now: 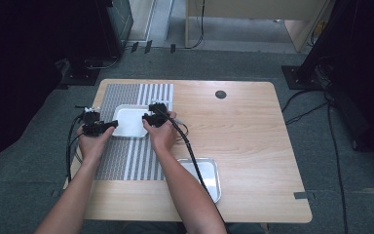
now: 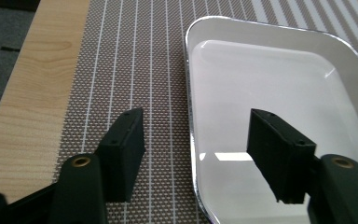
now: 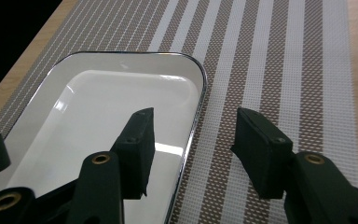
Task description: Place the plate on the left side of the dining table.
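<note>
A white, shallow rectangular tray (image 1: 129, 119) lies on a brown-and-white striped placemat (image 1: 126, 161) at the left of the table. My left gripper (image 1: 111, 125) is at the tray's left edge. In the left gripper view the left gripper (image 2: 196, 121) is open, one jaw over the mat and one over the tray (image 2: 270, 70), with the rim between them untouched. My right gripper (image 1: 147, 118) is at the tray's right edge. In the right gripper view the right gripper (image 3: 195, 116) is open and straddles the rim of the tray (image 3: 121, 98) in the same way.
A second, metal tray (image 1: 209, 170) sits near the front edge of the wooden table (image 1: 253, 136), right of my right forearm. A dark round cap (image 1: 220, 94) is set in the tabletop at the back. Cables trail from both grippers.
</note>
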Demonstrator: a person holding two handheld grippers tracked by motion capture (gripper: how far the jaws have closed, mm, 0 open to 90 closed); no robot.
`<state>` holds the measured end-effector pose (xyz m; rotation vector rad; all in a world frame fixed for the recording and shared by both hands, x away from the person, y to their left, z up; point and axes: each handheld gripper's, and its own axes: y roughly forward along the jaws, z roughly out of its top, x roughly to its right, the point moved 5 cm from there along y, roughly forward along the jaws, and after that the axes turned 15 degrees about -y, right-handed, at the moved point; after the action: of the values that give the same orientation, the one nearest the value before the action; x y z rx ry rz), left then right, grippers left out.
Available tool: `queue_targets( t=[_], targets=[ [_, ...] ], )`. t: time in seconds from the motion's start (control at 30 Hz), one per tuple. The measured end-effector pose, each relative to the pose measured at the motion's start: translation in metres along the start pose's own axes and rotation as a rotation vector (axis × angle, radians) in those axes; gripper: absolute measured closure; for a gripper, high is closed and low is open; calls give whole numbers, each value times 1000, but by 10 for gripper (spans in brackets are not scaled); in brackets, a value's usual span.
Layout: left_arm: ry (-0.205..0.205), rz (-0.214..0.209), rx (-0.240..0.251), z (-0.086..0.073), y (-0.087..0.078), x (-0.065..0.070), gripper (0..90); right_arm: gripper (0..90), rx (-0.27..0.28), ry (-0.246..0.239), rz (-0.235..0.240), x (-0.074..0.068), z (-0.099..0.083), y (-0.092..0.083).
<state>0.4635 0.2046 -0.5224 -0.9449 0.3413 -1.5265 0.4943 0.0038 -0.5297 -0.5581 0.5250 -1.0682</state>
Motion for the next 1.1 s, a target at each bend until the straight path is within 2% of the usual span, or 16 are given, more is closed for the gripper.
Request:
queue_targets(
  t=[0.07,0.1,0.2,0.23,0.27,0.3,0.33,0.53,0.57,0.63,0.8,1.1],
  targets=[
    [0,-7,-1,0,-2,1,280,475,0,-12,1,-1,1,-2],
    [-4,-19,2,-1,-6,4,253,416,1,-30,-7,-3,2,-6],
    [1,-29,7,-2,-11,6,173,336,-12,-36,-9,-2,3,-12],
    [1,-34,33,-2,-16,9,150,303,-6,-32,5,-2,4,-14],
    [1,-34,33,-2,-16,9,134,303,-6,-32,5,-2,4,-14],
    [16,-42,55,-3,-22,12,131,289,7,-38,29,-1,4,-20],
    [24,-50,57,-3,-25,14,123,281,1,-54,30,0,4,-22],
    [21,-83,68,-7,-33,20,115,286,33,-53,40,5,7,-37],
    [24,-88,79,-9,-37,22,115,284,44,-80,44,6,7,-43],
    [20,-102,93,-10,-40,24,115,277,44,-98,45,7,6,-48],
    [18,-111,109,-14,-45,28,115,278,50,-85,65,10,3,-58],
    [34,-145,128,-24,-61,40,115,277,63,-103,67,21,-4,-87]
  ],
)
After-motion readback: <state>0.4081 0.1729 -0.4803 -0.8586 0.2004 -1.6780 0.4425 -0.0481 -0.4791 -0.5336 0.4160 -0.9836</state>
